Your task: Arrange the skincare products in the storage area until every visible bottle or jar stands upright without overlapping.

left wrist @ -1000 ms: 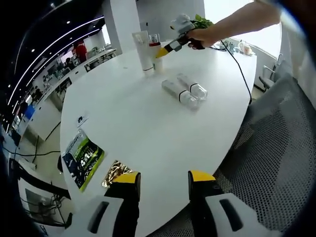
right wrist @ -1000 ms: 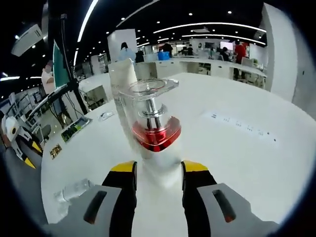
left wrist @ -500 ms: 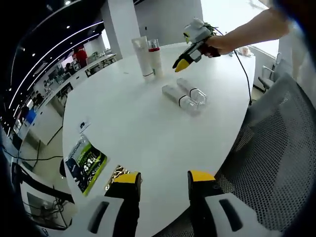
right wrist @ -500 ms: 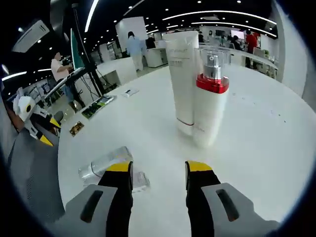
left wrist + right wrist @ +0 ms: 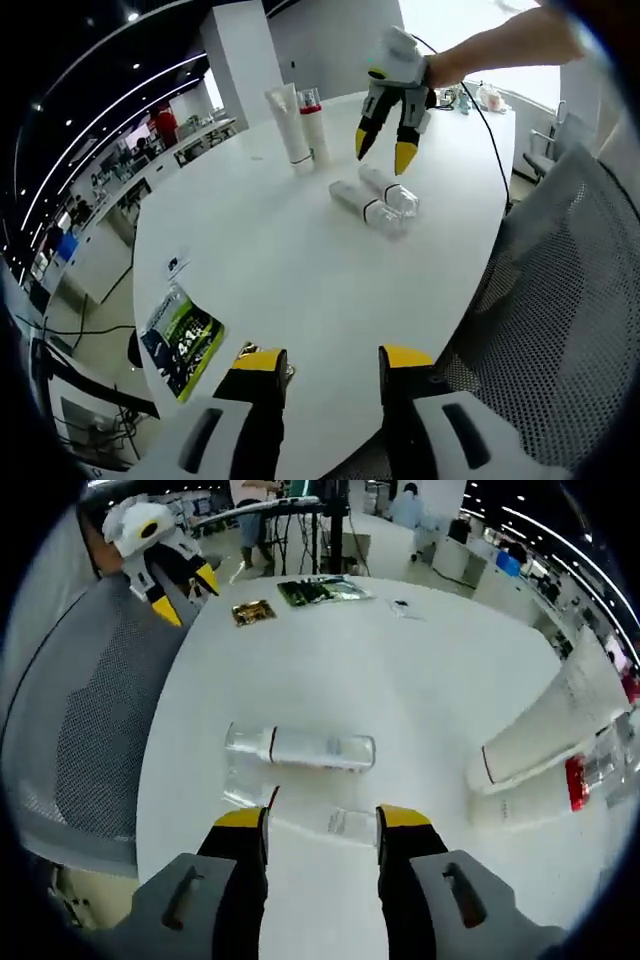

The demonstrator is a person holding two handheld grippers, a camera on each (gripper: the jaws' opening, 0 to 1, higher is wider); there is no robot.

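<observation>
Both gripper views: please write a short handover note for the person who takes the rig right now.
Right gripper: open, empty, poised above the two clear plastic bottles lying on their sides on the round white table.
Left gripper: open, empty, at the table's near edge.
Done: the white tube and the red-collared pump bottle stand upright, close together.
Left: stand both lying bottles upright, apart from each other. The nearer one sits between the right gripper's jaws, a reasonable first pick.
</observation>
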